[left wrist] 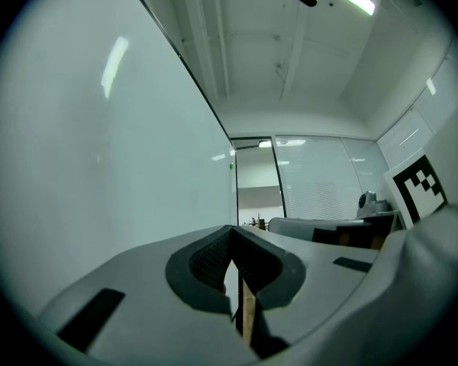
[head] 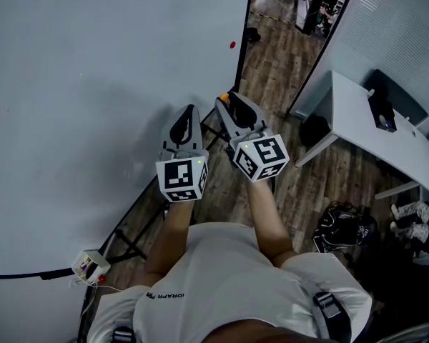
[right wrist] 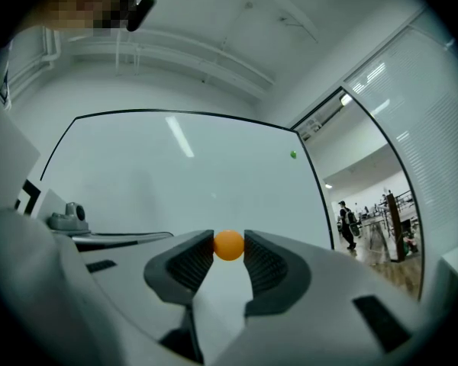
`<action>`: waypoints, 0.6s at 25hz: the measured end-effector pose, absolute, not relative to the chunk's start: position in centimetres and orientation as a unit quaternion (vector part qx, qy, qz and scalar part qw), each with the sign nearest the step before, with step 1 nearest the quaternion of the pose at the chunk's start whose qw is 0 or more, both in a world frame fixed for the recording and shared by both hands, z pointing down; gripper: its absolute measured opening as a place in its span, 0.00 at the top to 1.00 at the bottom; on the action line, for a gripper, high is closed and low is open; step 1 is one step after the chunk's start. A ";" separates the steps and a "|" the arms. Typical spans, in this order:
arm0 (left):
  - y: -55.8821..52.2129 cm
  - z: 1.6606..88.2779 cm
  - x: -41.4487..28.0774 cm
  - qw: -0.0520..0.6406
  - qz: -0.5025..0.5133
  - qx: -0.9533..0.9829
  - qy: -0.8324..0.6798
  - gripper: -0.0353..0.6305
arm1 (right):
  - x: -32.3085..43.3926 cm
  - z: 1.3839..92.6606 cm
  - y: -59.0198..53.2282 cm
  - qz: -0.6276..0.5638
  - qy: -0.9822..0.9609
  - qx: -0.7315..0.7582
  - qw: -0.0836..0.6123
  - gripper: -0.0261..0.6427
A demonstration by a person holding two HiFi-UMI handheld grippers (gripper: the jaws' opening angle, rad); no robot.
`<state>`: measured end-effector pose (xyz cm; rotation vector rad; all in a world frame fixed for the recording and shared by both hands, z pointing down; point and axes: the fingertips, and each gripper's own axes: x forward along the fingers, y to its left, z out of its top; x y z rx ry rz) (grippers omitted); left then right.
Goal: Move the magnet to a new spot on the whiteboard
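A small orange round magnet (right wrist: 229,245) sits pinched between the dark ribbed pads of my right gripper (right wrist: 229,247), which is shut on it. In the head view that magnet (head: 224,97) shows at the tip of the right gripper (head: 226,100), near the lower right corner of the whiteboard (head: 93,84). I cannot tell whether it touches the board. My left gripper (head: 191,110) hangs beside the right one; its jaws meet at the tip (left wrist: 230,232) with nothing between them. A small red dot (head: 232,45) sits on the board near its right edge.
A green dot (right wrist: 293,155) shows high on the whiteboard (right wrist: 175,174). The board's stand legs (head: 129,245) and a small box (head: 89,265) lie low on the left. A grey table (head: 357,131) and a black bag (head: 343,227) stand to the right on the wood floor.
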<state>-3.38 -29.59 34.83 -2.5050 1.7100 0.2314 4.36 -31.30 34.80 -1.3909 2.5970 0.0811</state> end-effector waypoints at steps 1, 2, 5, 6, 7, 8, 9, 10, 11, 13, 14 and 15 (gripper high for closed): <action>-29.6 34.8 -3.5 0.050 0.076 -0.822 0.562 0.94 | 4.4 34.8 -31.4 0.027 0.877 -0.470 0.097 0.76; -29.6 34.8 -3.5 0.050 0.077 -0.821 0.563 0.94 | 4.4 34.8 -31.4 0.026 0.877 -0.469 0.097 0.76; -29.5 34.7 -3.6 0.050 0.078 -0.821 0.564 0.94 | 4.2 34.6 -31.6 0.026 0.879 -0.467 0.097 0.76; -29.5 34.8 -3.6 0.049 0.077 -0.820 0.564 0.94 | 4.2 34.6 -31.7 0.026 0.879 -0.466 0.097 0.76; -29.5 34.8 -3.7 0.049 0.077 -0.820 0.565 0.94 | 4.0 34.5 -31.8 0.026 0.879 -0.465 0.098 0.76; -29.6 34.8 -3.8 0.048 0.077 -0.820 0.565 0.94 | 3.9 34.5 -31.9 0.027 0.880 -0.464 0.097 0.76; -29.6 34.9 -3.8 0.048 0.076 -0.820 0.566 0.94 | 3.8 34.4 -32.0 0.027 0.881 -0.463 0.097 0.76; -29.6 34.9 -3.8 0.048 0.077 -0.820 0.566 0.94 | 3.7 34.4 -32.1 0.027 0.881 -0.462 0.096 0.76; -29.5 34.9 -3.8 0.048 0.077 -0.820 0.566 0.94 | 3.7 34.4 -32.3 0.026 0.882 -0.461 0.095 0.76; -29.5 35.0 -4.0 0.048 0.078 -0.819 0.566 0.94 | 3.5 34.5 -32.5 0.022 0.884 -0.457 0.095 0.76; -29.5 35.0 -4.1 0.048 0.079 -0.819 0.567 0.94 | 3.4 34.5 -32.6 0.019 0.885 -0.455 0.096 0.76; -29.5 35.0 -4.2 0.048 0.079 -0.818 0.567 0.94 | 3.3 34.5 -32.7 0.016 0.886 -0.453 0.097 0.76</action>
